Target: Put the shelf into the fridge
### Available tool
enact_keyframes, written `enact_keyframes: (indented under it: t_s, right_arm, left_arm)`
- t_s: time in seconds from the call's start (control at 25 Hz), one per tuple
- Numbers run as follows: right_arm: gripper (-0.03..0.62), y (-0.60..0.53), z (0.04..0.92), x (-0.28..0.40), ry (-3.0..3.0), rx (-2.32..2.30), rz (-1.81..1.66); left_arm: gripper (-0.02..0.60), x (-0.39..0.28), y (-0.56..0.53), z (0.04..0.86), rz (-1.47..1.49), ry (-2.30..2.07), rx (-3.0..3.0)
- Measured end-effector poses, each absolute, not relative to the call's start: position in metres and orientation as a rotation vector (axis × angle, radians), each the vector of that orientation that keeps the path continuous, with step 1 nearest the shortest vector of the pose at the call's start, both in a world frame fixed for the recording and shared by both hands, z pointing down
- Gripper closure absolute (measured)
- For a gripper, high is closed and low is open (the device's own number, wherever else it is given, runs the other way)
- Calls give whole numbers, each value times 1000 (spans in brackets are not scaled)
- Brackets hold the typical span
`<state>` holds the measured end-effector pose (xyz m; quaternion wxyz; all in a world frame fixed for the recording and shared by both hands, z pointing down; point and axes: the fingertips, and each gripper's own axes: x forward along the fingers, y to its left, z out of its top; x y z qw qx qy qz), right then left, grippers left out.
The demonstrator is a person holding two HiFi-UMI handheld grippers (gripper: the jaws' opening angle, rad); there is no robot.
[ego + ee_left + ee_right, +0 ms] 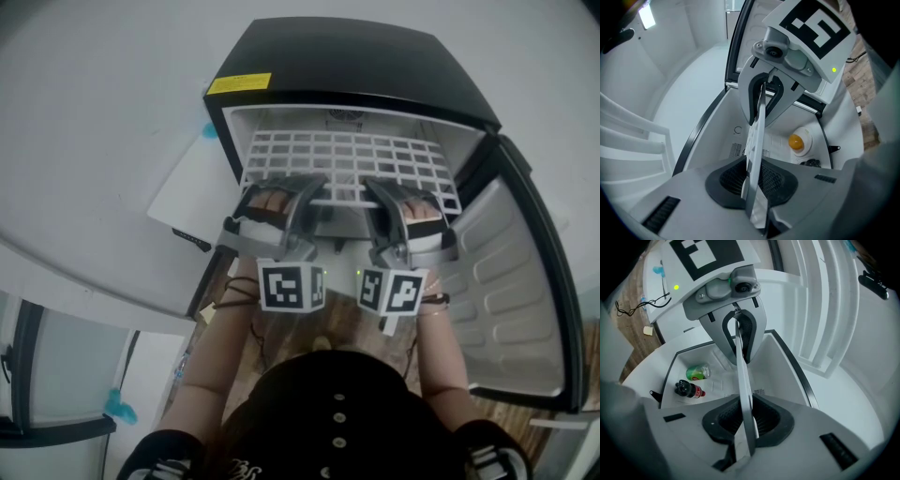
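A white wire shelf [347, 159] lies level in the mouth of the open black fridge [356, 56]. Its rear part is inside and its front edge sticks out toward me. My left gripper [302, 186] is shut on the left of that front edge, and my right gripper [382, 192] is shut on the right. In the left gripper view the shelf [757, 136] runs edge-on between the left gripper's [754, 180] pads to the right gripper [764, 101]. The right gripper view mirrors this: the shelf [743, 380] passes through the right gripper [745, 420] to the left gripper [739, 331].
The fridge door [516, 300] hangs open at the right with moulded racks. On the fridge floor lie a green can [697, 372], a dark bottle with a red label [689, 390] and an orange egg-like item [797, 141]. White walls surround the fridge, and wood flooring lies below.
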<state>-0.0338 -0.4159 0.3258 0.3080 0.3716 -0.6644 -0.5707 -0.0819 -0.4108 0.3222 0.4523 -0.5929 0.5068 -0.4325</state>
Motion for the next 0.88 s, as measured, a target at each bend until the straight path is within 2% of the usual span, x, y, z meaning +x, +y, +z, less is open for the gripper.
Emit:
enact_keyframes:
  t_s: [0.88]
  right_arm:
    - [548, -454, 327, -43, -1772, 975, -1482]
  left_arm:
    - [537, -91, -450, 325, -1079, 1280, -1471]
